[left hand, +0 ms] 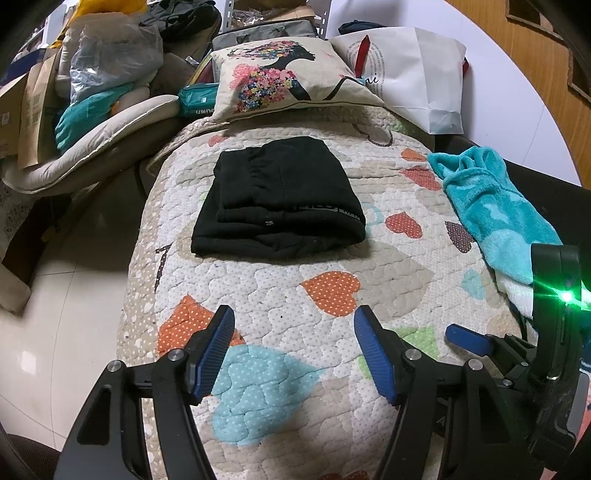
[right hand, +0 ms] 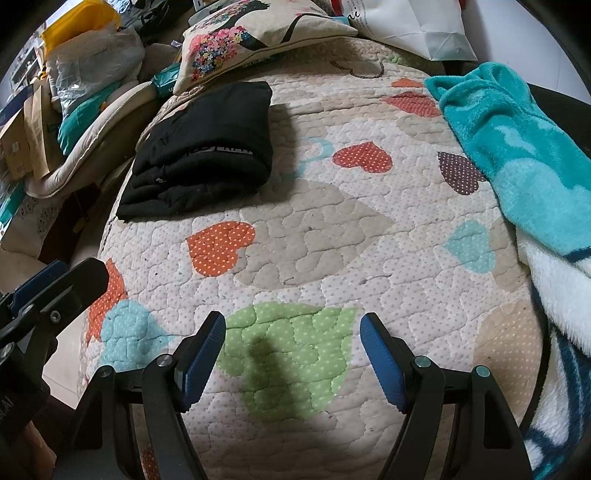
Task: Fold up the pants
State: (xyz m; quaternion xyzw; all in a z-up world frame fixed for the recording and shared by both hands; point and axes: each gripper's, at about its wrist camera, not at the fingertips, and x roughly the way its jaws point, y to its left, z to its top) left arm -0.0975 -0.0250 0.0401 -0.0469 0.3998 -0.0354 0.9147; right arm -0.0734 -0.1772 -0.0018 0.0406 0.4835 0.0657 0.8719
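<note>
Left wrist view looks along the left gripper [left hand: 293, 349], whose two black arms end in ribbed blue pads [left hand: 214, 354] spread wide apart with nothing between them, hovering over a quilted cover [left hand: 332, 387]. That quilt is off-white with puffy, wavy stitching and dotted heart patches in orange, pale blue, green and brown. The black pants [left hand: 277, 199] lie folded into a thick, roughly rectangular stack in the middle of the quilt, well ahead of the fingers; the fabric looks soft and matte, with layered edges along the near side and a strip of grey lettering on the upper layer. Beyond them a square canvas cushion [left hand: 291, 74] printed with a flower-covered silhouette rests at the far end of the quilt, and a stiff white paper bag [left hand: 417, 77] stands just beside it. A fluffy teal towel [left hand: 491, 206] drapes along the right edge.

Right wrist view shows the right gripper [right hand: 291, 349] in the same stance: blue ribbed pads [right hand: 205, 356] held well apart, empty, over a green heart patch. Here the pants [right hand: 207, 147] sit toward the upper left, near the quilt's [right hand: 369, 229] left edge, with the cushion [right hand: 258, 33] just behind. The teal towel [right hand: 517, 147] has a plush, shaggy nap and lies along the right side.
</note>
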